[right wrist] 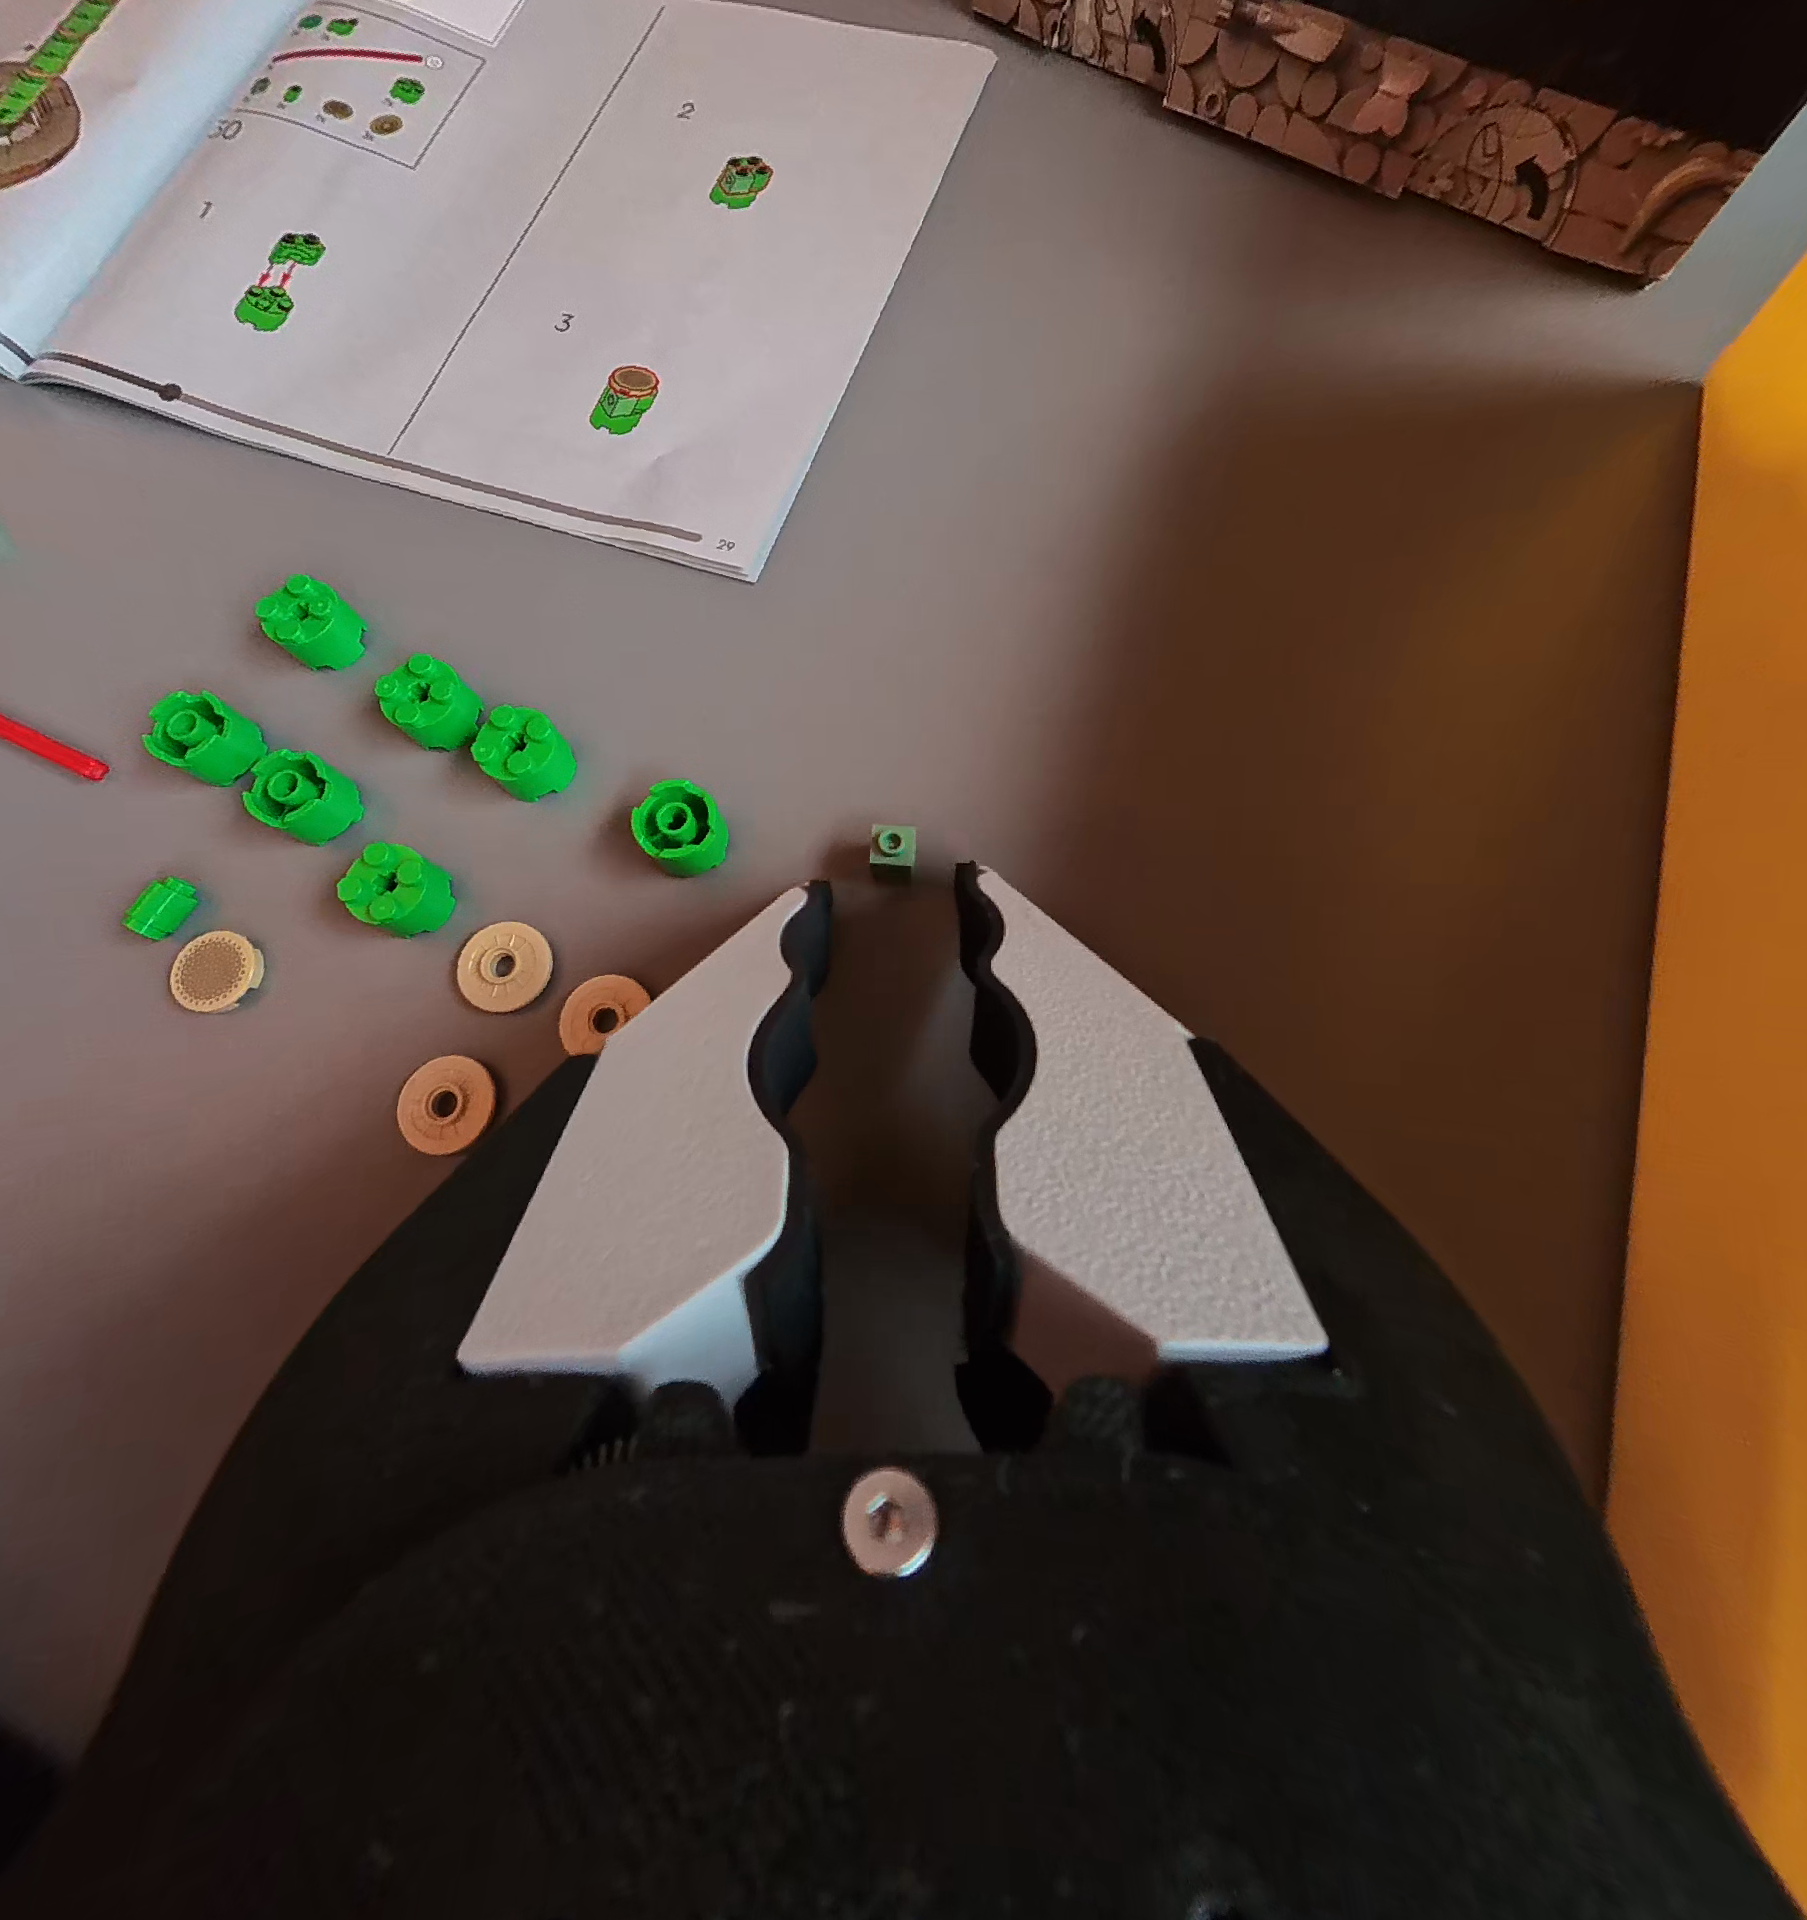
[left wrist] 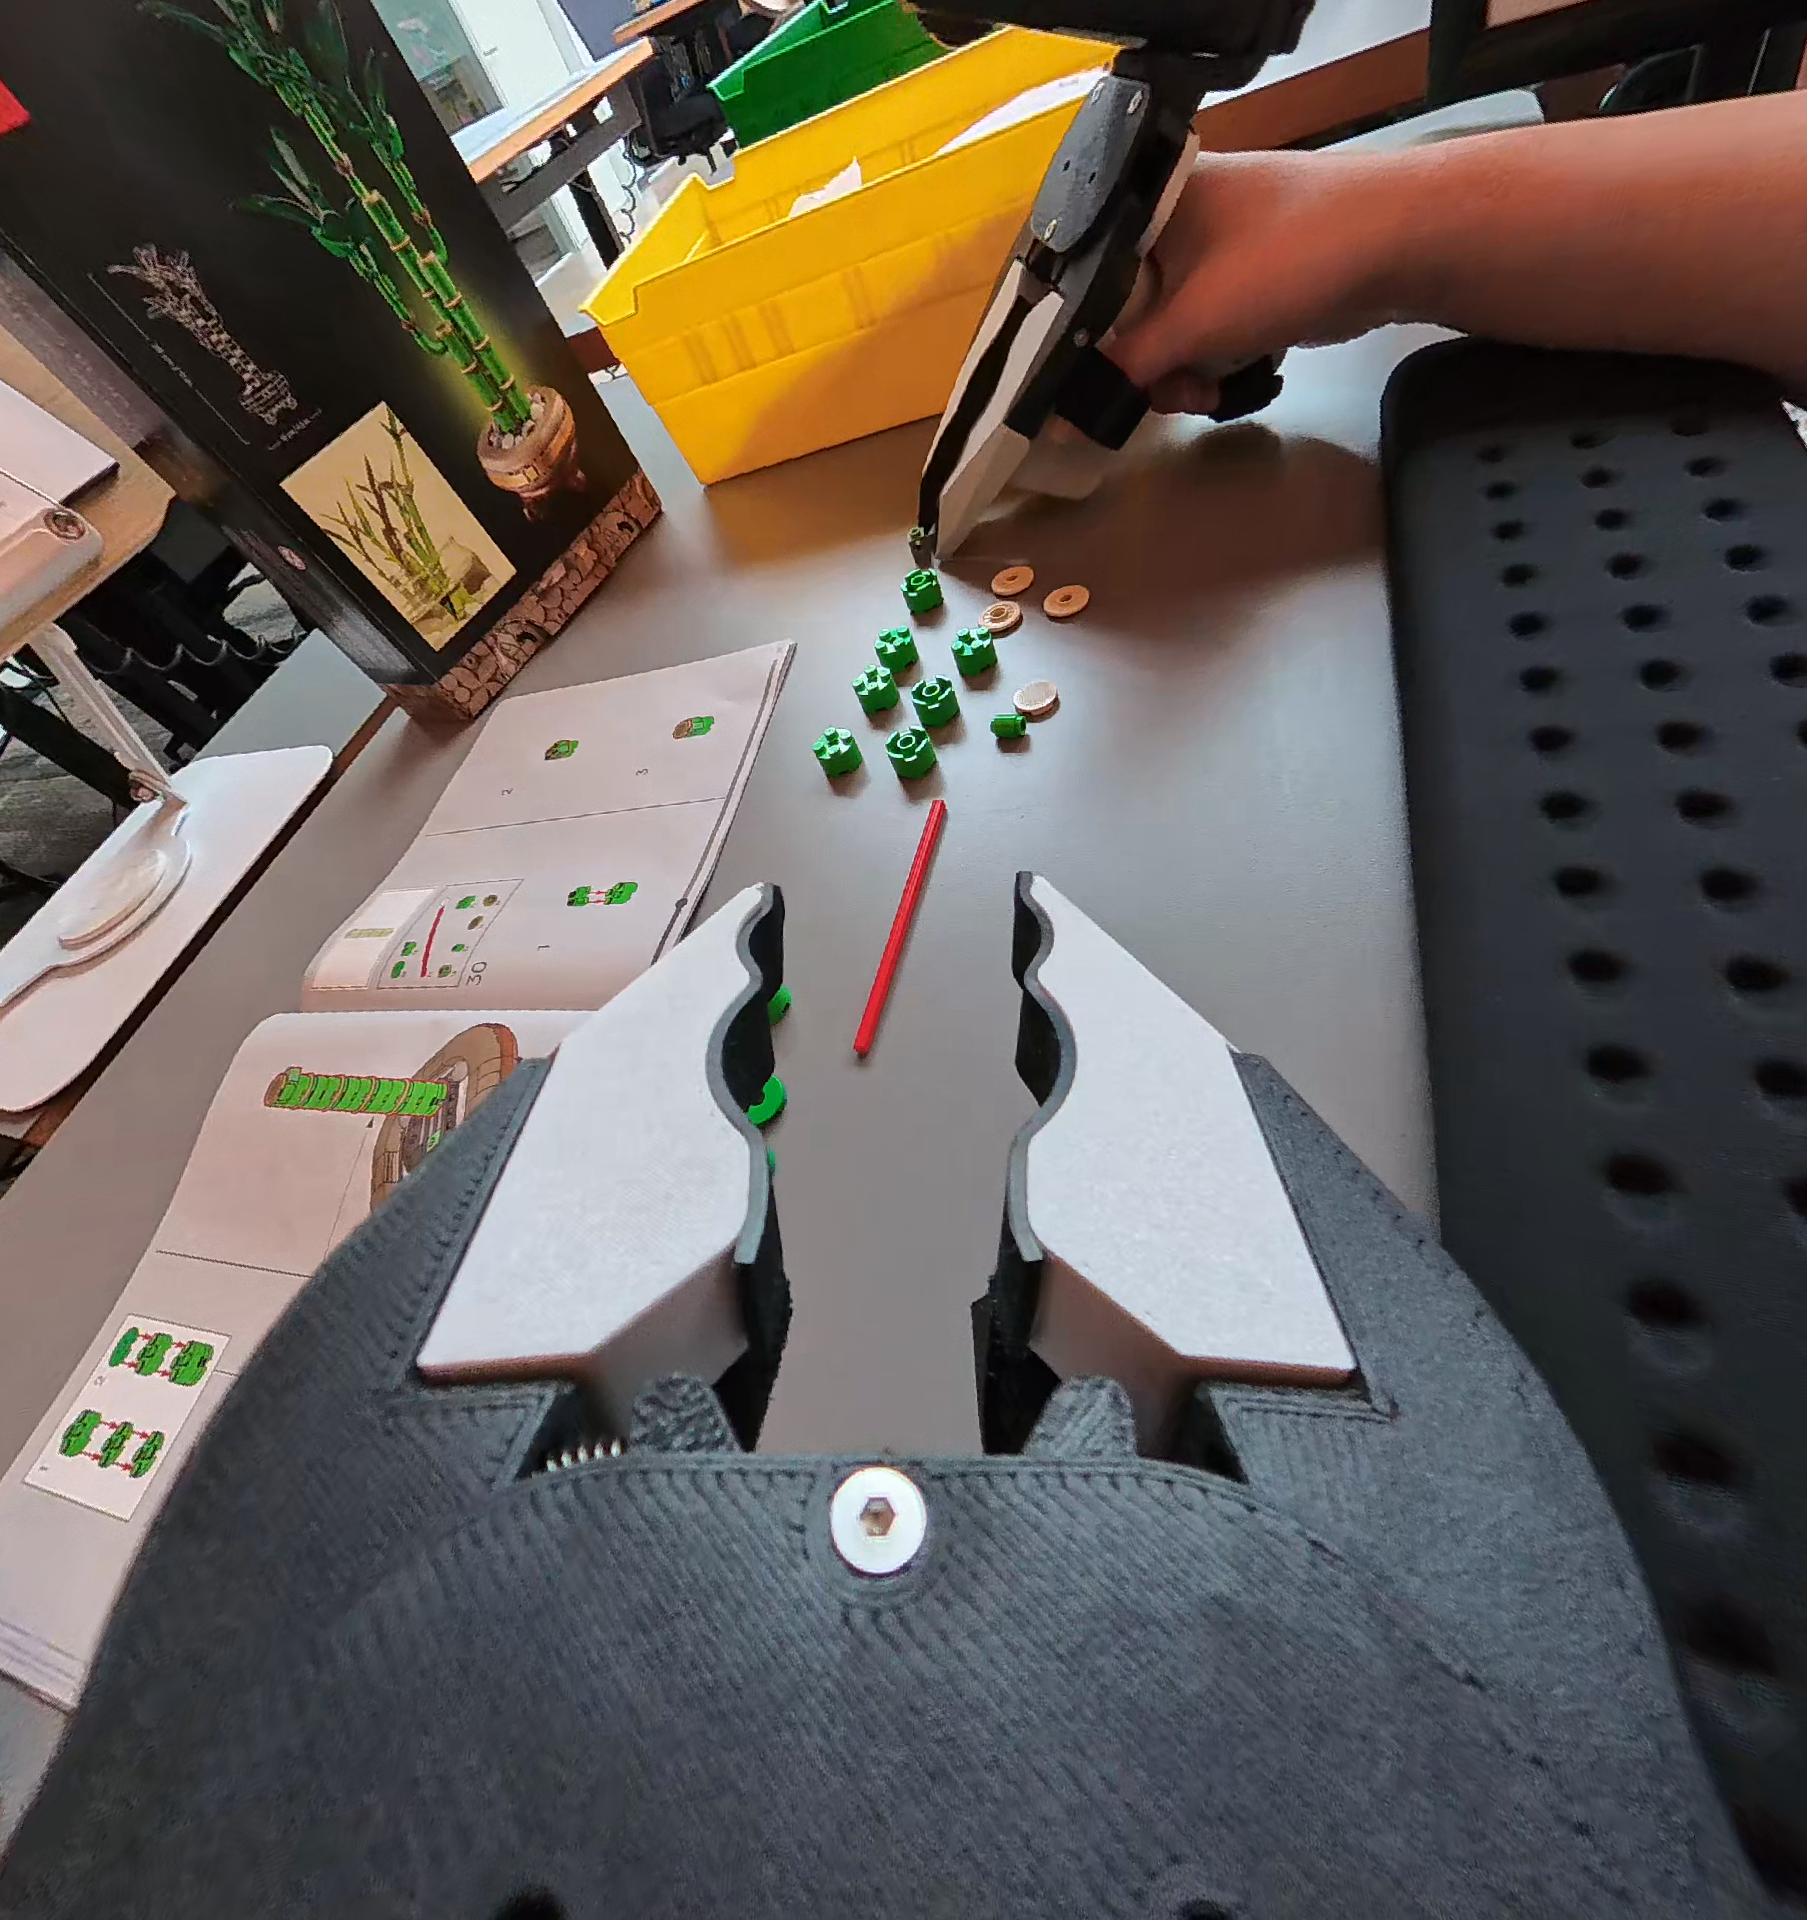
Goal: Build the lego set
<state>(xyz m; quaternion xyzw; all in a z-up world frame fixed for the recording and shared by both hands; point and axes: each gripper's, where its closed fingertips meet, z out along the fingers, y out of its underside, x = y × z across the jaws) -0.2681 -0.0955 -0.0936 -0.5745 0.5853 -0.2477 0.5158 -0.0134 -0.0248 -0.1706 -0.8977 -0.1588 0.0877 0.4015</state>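
On the grey surface (right wrist: 1190, 623), tan round plates (right wrist: 504, 965) lie beside the right gripper (right wrist: 894, 878), whose fingers are spread and empty. A small dull-green cube (right wrist: 893, 852) sits just past their tips. Bright green round bricks (right wrist: 427, 701) cluster leftward. The left gripper (left wrist: 899, 894), fingers likewise parted, points along a red rod (left wrist: 900, 927). Farther off lie the instruction booklet (right wrist: 587, 260) and yellow bin (left wrist: 826, 301).

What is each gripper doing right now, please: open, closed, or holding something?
Left gripper: open, empty, red rod lying on the table ahead of it.
Right gripper: open, empty, small green cube just beyond its fingertips.
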